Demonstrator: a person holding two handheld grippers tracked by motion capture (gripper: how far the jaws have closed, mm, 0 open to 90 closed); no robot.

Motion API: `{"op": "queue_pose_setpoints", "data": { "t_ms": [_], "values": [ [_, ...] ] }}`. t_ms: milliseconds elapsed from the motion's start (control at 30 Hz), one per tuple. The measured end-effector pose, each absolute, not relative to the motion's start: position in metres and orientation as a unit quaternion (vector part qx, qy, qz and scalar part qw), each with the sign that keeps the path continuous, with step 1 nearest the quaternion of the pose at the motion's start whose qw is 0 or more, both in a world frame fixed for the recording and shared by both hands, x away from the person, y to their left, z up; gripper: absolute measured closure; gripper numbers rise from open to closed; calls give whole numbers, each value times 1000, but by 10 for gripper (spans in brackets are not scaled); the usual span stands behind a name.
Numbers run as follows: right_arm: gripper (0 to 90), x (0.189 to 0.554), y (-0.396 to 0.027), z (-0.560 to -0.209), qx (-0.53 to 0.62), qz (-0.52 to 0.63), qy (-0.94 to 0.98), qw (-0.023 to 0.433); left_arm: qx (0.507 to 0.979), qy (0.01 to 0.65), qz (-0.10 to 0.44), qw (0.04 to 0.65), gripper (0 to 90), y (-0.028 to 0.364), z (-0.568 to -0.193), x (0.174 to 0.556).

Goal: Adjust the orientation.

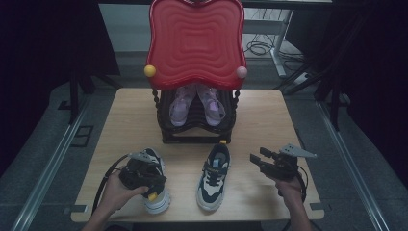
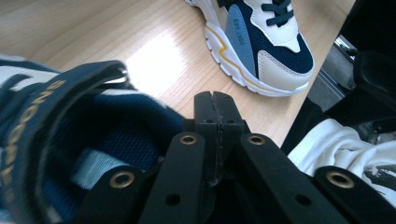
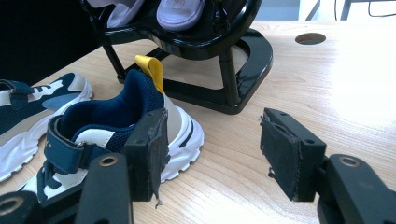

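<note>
Left sneaker (image 1: 155, 185) stands at the table's (image 1: 250, 115) near left edge, under the left gripper (image 2: 215, 108), whose jaws are closed just above its collar. Right gripper (image 3: 215, 151) gapes empty beside the other sneaker (image 1: 214, 175).

Two matching sneakers, navy, cream and white with chunky soles. Left sneaker (image 1: 155, 183) upright on bench at 7 o'clock, heel with yellow tab nearest the person. Right sneaker (image 1: 214, 177) upright near 6 o'clock, toe toward the person.
</note>
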State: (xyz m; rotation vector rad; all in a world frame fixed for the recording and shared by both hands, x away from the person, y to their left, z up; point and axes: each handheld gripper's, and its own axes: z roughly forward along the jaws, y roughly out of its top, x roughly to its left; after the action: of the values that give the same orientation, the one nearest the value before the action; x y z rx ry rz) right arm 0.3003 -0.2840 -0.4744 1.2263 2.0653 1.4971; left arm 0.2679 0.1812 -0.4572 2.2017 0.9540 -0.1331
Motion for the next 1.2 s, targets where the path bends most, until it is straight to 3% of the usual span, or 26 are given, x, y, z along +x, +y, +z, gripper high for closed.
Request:
{"op": "queue_pose_setpoints", "data": {
  "t_ms": [667, 1200],
  "values": [
    [418, 300, -282, -475, 425, 524, 721, 157, 796, 422, 11, 433, 900, 241, -432, 269],
    [418, 302, -281, -479, 426, 519, 724, 157, 765, 504, 23, 400, 900, 292, -487, 280]
  ]
}}
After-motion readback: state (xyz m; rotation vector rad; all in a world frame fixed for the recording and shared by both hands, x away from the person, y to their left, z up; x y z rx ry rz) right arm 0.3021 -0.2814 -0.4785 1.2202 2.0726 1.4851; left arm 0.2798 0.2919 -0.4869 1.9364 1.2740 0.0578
